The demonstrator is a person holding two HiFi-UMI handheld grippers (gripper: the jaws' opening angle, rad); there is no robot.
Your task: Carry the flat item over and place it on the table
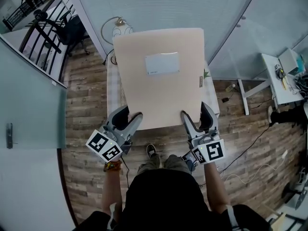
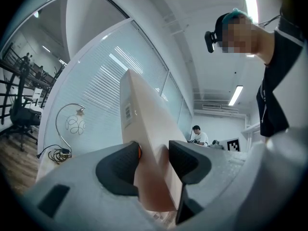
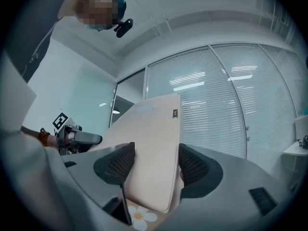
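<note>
Board [image 1: 161, 76]: one | left claw [image 1: 129, 118], right claw [image 1: 196, 115]: two — both clamping it

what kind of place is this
Probably an office or lab: glass partition walls with blinds, a white desk with cables on it, and a black office chair on wood-plank flooring.

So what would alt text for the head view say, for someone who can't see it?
Seen from above, a person holds a pale flat board by its near edge, the left gripper and right gripper each clamped on it, above a small cloth-covered table on a wooden floor.
</note>
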